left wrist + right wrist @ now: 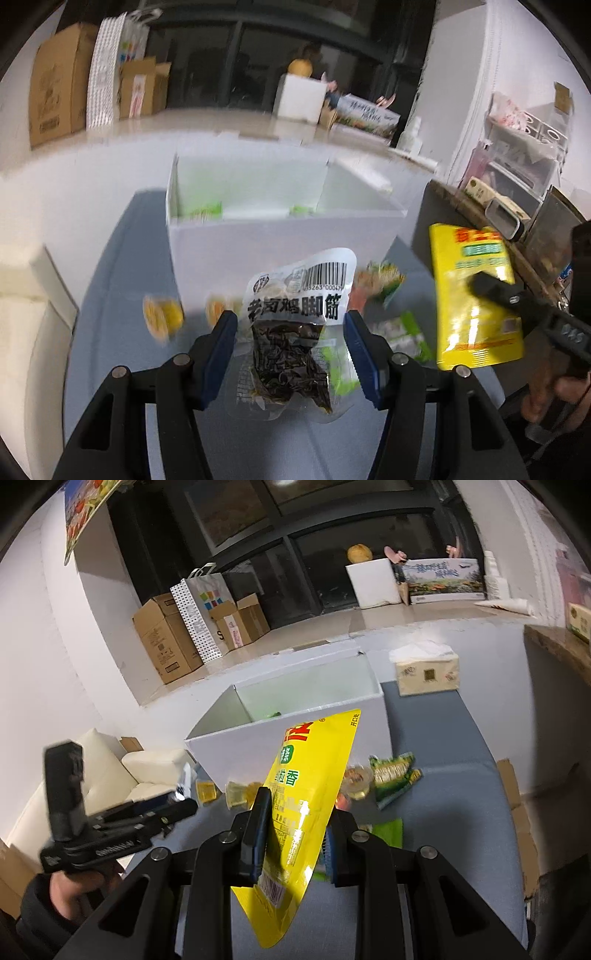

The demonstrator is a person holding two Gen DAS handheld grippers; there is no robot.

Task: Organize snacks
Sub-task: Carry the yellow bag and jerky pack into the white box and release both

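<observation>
The left gripper point(291, 350) pinched a clear pouch of dark snack point(291, 332) and the right gripper point(295, 834) clamped a yellow packet point(314, 775), both short of the white box point(280, 240) ahead, which held a few green packs while loose snacks point(391, 775) lay between.

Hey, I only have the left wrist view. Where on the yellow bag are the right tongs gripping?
Observer: The right tongs are shut on the yellow bag near its lower end, just above the barcode.
Operator: Anything past the white box that I can't see?
Observer: A tissue box stands on the grey table, beyond the right far corner of the white box.
</observation>
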